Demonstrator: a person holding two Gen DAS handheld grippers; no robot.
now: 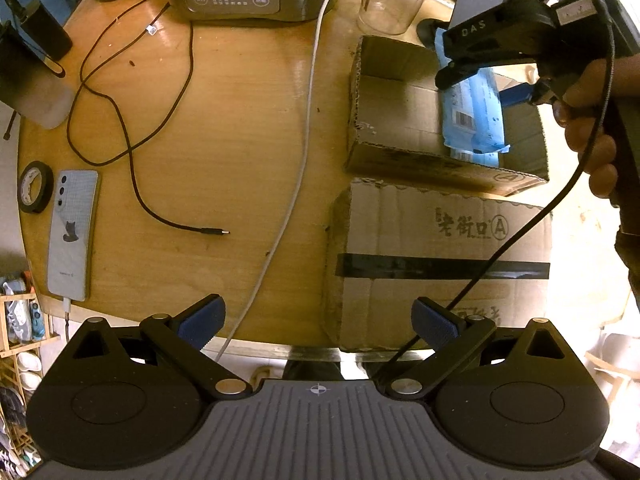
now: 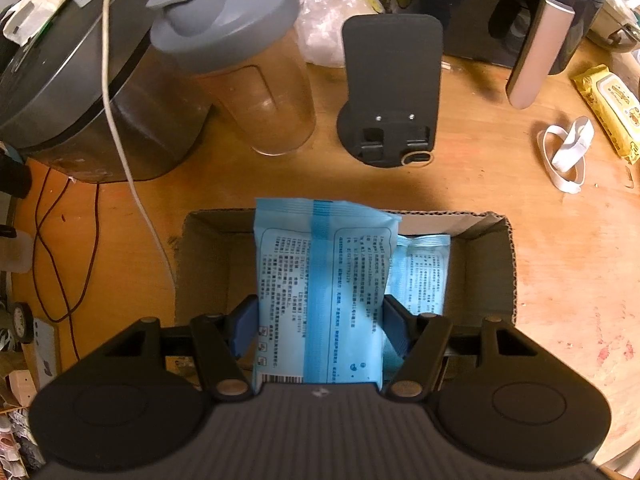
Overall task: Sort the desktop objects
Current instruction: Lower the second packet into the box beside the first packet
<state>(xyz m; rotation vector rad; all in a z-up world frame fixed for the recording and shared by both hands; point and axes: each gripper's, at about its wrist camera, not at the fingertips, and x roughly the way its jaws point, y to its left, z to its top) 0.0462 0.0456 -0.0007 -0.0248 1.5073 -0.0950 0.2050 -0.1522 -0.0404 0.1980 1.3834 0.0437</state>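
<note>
- Right claw (image 2: 318, 330) clamped on a blue packet (image 2: 320, 280), pads pressed to both its sides, pointing steeply down.
- Below it an open cardboard box (image 2: 496, 264) (a second blue packet (image 2: 424, 272) already inside).
- Left claw (image 1: 318, 324) spread wide, holding nothing, above the table (image 1: 224, 152) edge, beside a taped box (image 1: 440, 264).

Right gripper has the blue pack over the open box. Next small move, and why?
Probably lower it a little, then release. The right gripper is shut on the light blue printed plastic pack, held above the open brown cardboard box, where a second blue pack already lies. The left gripper is open and holds nothing.
</note>
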